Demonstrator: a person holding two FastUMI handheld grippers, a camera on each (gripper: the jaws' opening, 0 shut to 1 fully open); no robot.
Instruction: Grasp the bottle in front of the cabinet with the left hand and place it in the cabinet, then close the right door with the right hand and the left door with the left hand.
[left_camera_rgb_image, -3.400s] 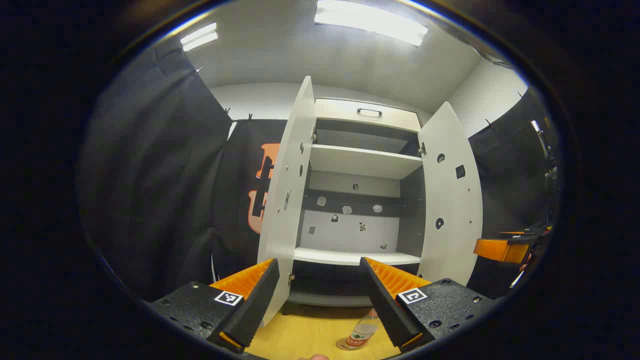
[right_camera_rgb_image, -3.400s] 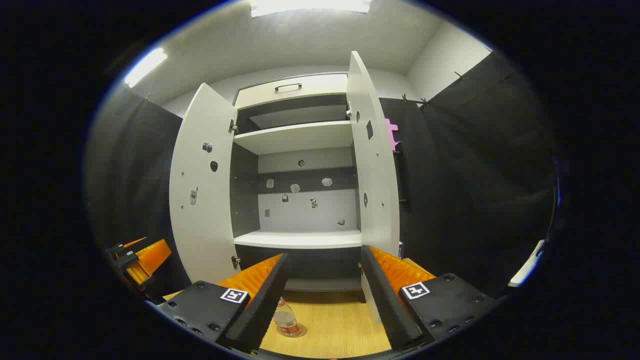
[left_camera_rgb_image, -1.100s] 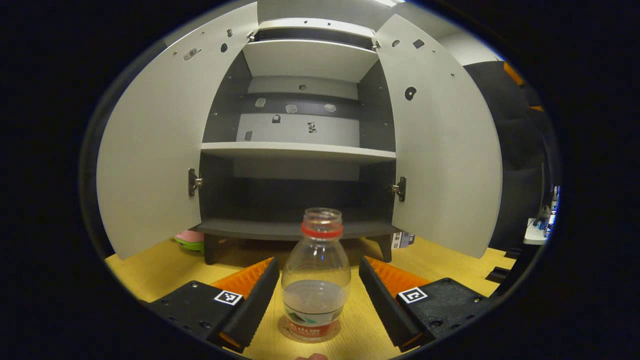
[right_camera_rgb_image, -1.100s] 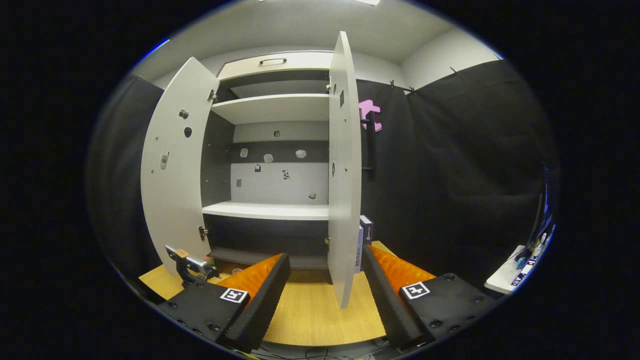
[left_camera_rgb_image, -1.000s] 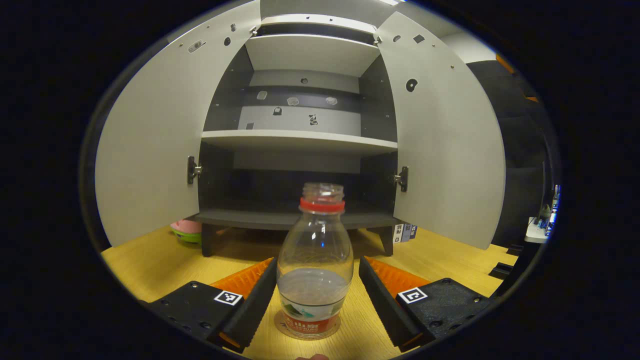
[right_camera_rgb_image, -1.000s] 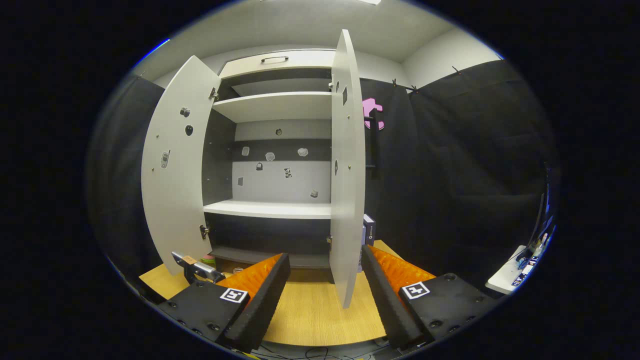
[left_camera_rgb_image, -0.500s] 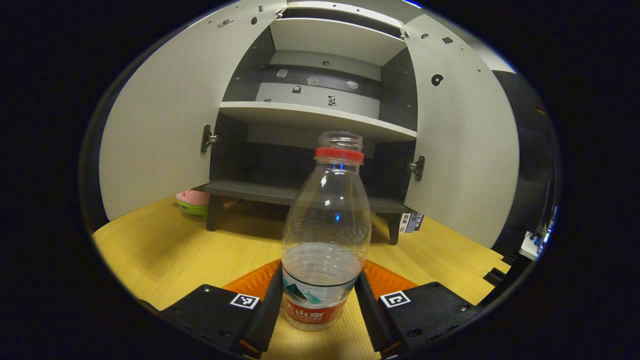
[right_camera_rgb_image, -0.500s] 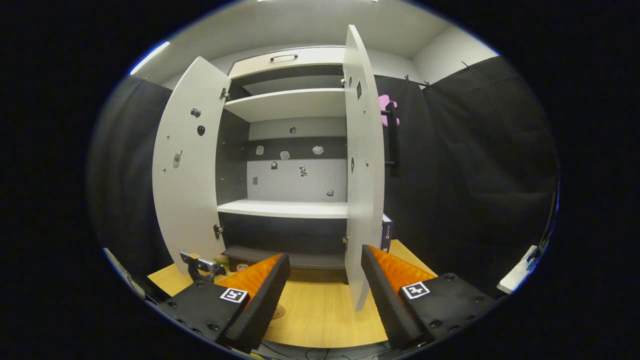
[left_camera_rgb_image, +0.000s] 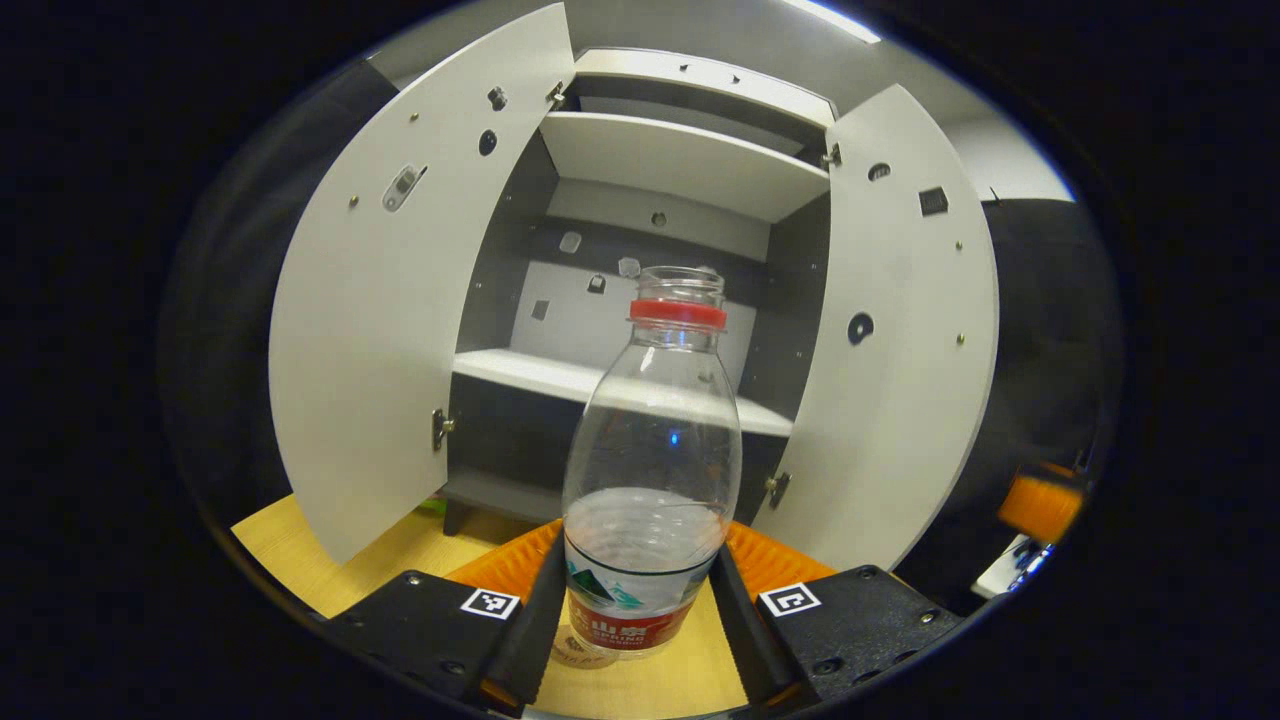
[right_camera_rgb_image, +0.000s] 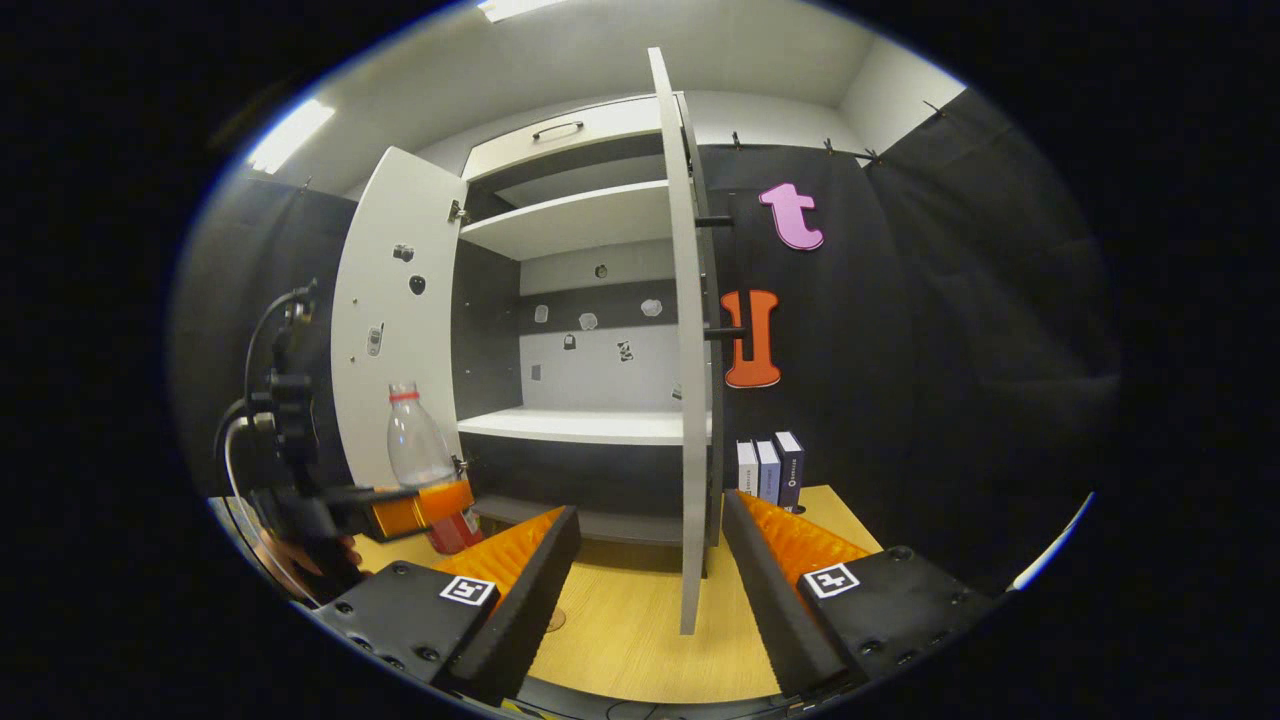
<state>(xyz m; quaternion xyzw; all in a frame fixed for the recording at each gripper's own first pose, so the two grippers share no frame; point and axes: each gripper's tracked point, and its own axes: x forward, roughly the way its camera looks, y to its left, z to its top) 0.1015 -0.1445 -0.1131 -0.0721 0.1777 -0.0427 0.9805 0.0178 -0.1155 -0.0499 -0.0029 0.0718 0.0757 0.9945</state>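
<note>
- Left gripper (left_camera_rgb_image: 635, 600), clenched on the bottle (left_camera_rgb_image: 650, 470), has lifted it off the surface (left_camera_rgb_image: 300, 560) since half a second ago
- Bottle clear, uncapped, upright, near the open cabinet (left_camera_rgb_image: 640, 400)
- Right gripper (right_camera_rgb_image: 648, 570) released

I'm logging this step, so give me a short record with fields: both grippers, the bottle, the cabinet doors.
left gripper: shut on the bottle's lower body
right gripper: open, holding nothing
bottle: upright, uncapped, part full, lifted off the table
left door: open
right door: open, edge-on in the right gripper view
cabinet: shelves bare
</note>
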